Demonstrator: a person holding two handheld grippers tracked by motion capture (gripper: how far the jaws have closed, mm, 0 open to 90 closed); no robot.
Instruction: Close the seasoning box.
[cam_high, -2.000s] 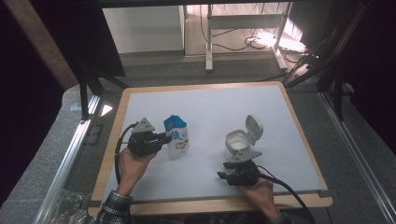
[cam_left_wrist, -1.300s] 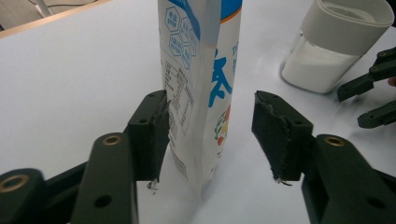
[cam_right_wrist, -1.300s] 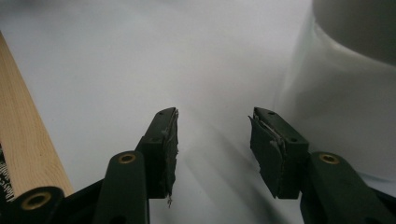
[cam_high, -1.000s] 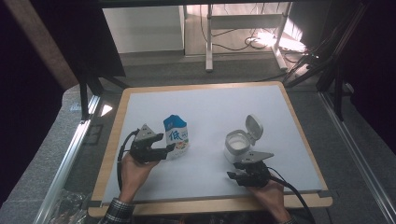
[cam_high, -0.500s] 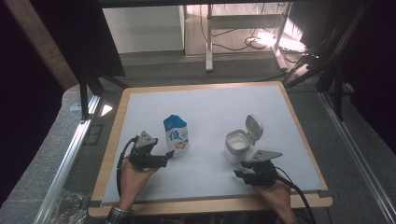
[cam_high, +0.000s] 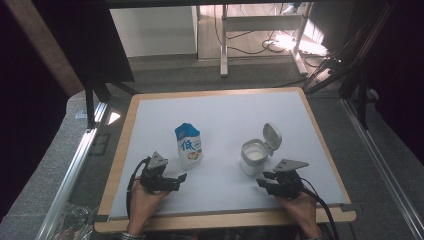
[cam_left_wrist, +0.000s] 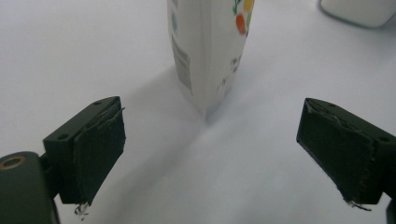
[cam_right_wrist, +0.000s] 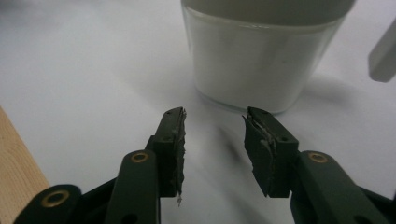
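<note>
carton (cam_high: 188, 147) and jar (cam_high: 253, 157) mid-table, far from edges

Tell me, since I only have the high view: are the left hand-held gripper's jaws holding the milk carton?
Observer: No. In the left gripper view the left hand-held gripper stands wide open, having just been opening, and the milk carton stands beyond its pads, untouched.
Operator: What is printed on the carton face nearest that gripper?
Observer: Small text and barcode-like print on one side, orange and yellow fruit shapes on the next.
Operator: And the right one, is it gripping the jar?
Observer: No. The right gripper view shows the right hand-held gripper with a narrow gap, having just been closing, with nothing between its pads; the white jar stands just ahead.
</note>
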